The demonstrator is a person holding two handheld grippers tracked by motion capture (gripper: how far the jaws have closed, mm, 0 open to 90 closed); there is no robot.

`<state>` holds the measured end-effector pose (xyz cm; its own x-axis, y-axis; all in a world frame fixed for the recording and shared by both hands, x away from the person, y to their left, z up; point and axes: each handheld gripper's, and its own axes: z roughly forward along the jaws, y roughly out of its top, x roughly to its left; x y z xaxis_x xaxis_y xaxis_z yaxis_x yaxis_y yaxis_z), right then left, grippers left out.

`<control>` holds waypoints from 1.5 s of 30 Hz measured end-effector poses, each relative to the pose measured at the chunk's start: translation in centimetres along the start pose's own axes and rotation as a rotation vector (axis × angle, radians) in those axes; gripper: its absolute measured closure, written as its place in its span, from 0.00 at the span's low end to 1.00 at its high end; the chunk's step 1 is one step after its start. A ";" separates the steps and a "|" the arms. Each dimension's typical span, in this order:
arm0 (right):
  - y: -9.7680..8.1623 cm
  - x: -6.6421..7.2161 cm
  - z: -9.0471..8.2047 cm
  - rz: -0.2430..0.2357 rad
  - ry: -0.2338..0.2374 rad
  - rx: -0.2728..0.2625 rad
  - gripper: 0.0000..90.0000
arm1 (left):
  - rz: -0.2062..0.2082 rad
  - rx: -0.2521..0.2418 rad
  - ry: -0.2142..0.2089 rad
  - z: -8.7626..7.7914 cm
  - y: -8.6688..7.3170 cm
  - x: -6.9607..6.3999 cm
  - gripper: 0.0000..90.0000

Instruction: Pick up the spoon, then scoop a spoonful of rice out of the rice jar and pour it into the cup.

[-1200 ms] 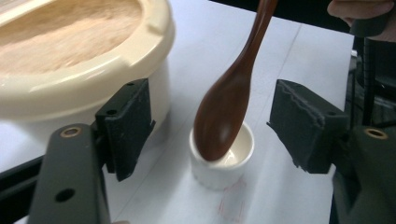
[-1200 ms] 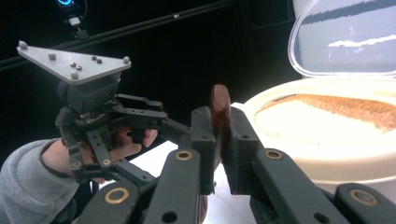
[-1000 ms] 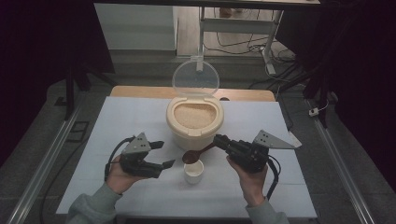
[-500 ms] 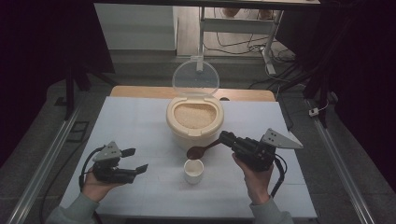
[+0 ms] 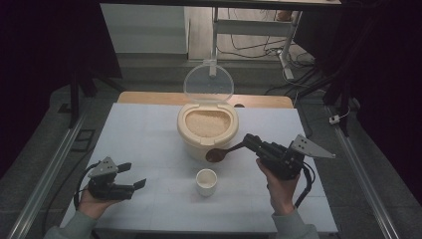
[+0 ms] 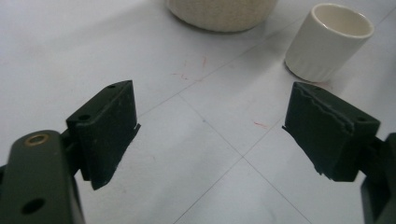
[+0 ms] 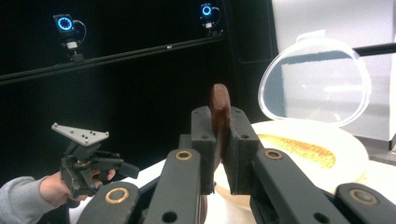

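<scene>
Spoon (image 5: 224, 151) work is carried out on a pale tabletop (image 5: 144, 134), the largest thing in the high view, crossed by faint grid lines and flanked by rails on the dark floor. At its far middle a cream rice container (image 5: 207, 130) is seen, filled with pale grains, its clear round lid (image 5: 208, 83) standing upright behind it. In the right gripper view the same lid (image 7: 315, 77) is seen against a light wall, with the container's rim (image 7: 303, 133) below it.

The right tongs (image 5: 247, 141) are held by a hand at the near right of the tabletop, pointed toward the container. Their jaws are closed tight on the handle of the brown wooden spoon; in the right gripper view the handle (image 7: 219, 116) is seen clamped upright between the two black pads. The spoon's bowl is held just in front of the container's near wall, above the tabletop and beyond the cup.

The left tongs (image 5: 133, 174) are held low at the near left, well apart from the container. Their jaws have just been opening and stand wide, with nothing between them but bare tabletop (image 6: 210, 140).

A small white ribbed cup (image 5: 206, 181) is stood upright between the two hands, near the tabletop's front; in the left gripper view it (image 6: 328, 42) is seen beyond the right jaw.
</scene>
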<state>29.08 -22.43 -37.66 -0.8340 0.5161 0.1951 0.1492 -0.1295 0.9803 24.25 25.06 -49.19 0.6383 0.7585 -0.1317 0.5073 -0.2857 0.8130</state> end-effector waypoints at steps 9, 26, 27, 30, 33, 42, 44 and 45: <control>0.5 -0.3 -0.7 -0.009 -0.017 -0.030 0.92 | -0.006 0.004 -0.010 0.2 0.0 0.2 0.16; 1.7 -1.1 -0.2 -0.016 -0.041 -0.080 0.92 | -0.014 0.051 -0.023 1.1 -0.2 0.2 0.15; 1.9 -1.2 -0.1 -0.019 -0.045 -0.085 0.92 | -0.012 0.052 -0.023 1.1 -0.2 0.1 0.15; 2.5 -2.1 0.7 -0.015 -0.077 -0.095 0.92 | -0.009 0.052 -0.025 1.1 -0.1 0.1 0.15; 2.8 -2.7 1.3 -0.012 -0.100 -0.090 0.92 | -0.012 0.056 -0.026 1.2 -0.2 0.2 0.14; 3.3 -4.1 4.0 -0.014 -0.161 -0.058 0.92 | -0.008 0.064 -0.028 1.3 -0.2 0.2 0.14; 3.4 -4.2 4.3 -0.015 -0.167 -0.051 0.92 | -0.009 0.064 -0.029 1.3 -0.2 0.2 0.14; 3.4 -4.3 4.6 -0.017 -0.175 -0.045 0.92 | -0.009 0.064 -0.030 1.3 -0.2 0.2 0.13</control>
<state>35.64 -21.20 -35.02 -0.7306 0.6575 0.1843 0.1084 -0.1548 0.9820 25.02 24.47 -50.12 0.6500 0.7435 -0.1569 0.5488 -0.3165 0.7737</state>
